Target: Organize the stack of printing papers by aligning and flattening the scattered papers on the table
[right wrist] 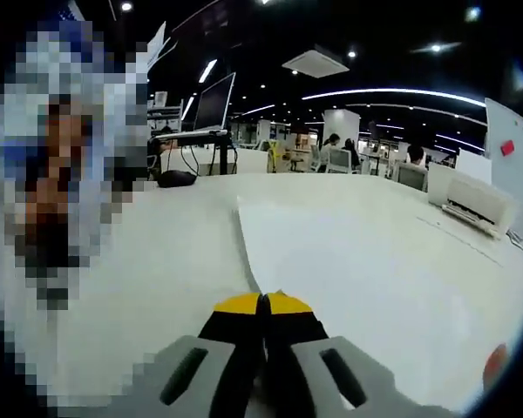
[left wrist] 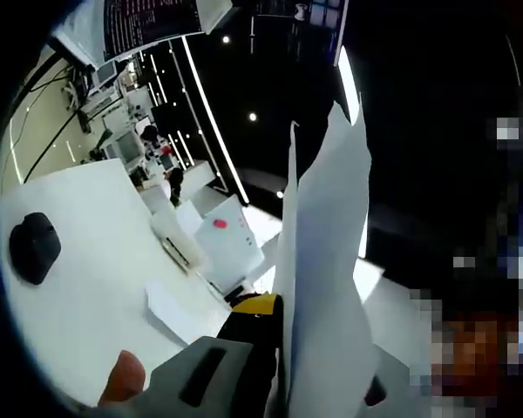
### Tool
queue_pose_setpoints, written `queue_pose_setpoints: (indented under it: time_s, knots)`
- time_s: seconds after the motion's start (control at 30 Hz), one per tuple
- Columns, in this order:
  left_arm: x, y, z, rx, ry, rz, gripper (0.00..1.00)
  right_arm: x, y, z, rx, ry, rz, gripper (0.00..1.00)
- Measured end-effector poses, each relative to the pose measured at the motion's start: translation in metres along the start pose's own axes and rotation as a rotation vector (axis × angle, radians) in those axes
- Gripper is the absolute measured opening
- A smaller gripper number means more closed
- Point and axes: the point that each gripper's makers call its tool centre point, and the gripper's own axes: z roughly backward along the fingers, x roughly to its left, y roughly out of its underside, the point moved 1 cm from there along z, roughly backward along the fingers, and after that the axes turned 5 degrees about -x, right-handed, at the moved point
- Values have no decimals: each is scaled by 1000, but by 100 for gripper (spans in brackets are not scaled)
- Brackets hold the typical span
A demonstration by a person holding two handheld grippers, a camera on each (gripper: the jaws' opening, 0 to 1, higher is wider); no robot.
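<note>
Several white sheets point(left wrist: 322, 287) rise upright in the left gripper view, clamped between the left gripper's point(left wrist: 275, 348) jaws above the white bench point(left wrist: 87, 287). Right gripper view: the right gripper's point(right wrist: 263, 306) yellow-tipped jaws are pressed together, a flat sheet point(right wrist: 349, 252) lying on the bench just ahead.

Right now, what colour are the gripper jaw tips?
Yellow, clearest in the right gripper view on the right gripper.

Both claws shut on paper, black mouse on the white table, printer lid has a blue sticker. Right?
One slip: the sticker on the printer is red, as the left gripper view shows. The rest holds: left claw and right claw shut on paper, mouse on the table.
</note>
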Motion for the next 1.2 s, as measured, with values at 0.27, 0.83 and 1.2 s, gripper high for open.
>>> queue_pose_setpoints:
  time_s: [0.27, 0.83, 1.2]
  knots:
    - [0, 3, -6, 12, 0, -7, 6, -17, -37, 17, -104, 61, -84, 0]
    - [31, 49, -20, 65, -48, 70, 6, -42, -115, 63, -265, 125, -219, 0]
    - [48, 71, -33, 106, -81, 92, 6, -23, -166, 87, -280, 94, -133, 0]
